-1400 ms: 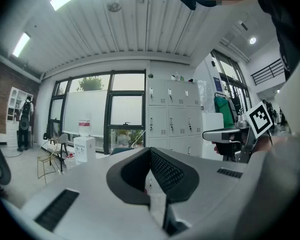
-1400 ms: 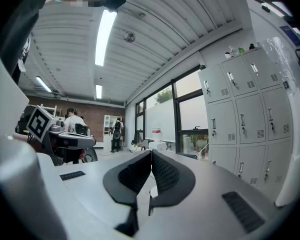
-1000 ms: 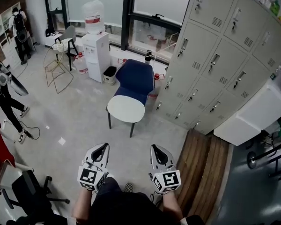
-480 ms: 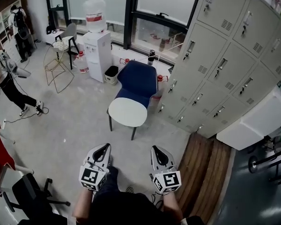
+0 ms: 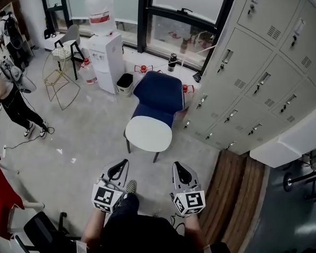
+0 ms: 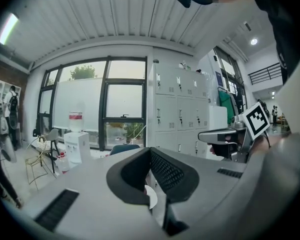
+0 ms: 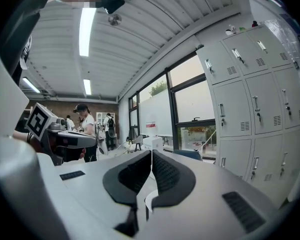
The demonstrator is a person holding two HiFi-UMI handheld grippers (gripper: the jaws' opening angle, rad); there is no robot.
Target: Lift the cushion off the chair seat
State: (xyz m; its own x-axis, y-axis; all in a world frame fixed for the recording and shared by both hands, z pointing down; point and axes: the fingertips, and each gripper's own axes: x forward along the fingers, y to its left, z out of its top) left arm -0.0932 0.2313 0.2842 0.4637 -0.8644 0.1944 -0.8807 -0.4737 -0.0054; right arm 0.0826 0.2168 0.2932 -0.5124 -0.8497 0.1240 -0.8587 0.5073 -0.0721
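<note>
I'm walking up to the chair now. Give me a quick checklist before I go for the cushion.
1. White cushion lying on the blue chair seat: ok.
2. Left tool empty: ok, jaws together on nothing.
3. Right tool empty: ok, jaws together on nothing.
4. Tools opened for the grab: not ok, both are shut.
5. Tools at the cushion: not ok, a stretch of floor lies between.
6. Room beside the seat: ok on its left; the lockers stand close on its right.

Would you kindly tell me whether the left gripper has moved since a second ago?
Yes. The left gripper has advanced toward the blue chair; the floor gap to its white cushion is smaller.
</note>
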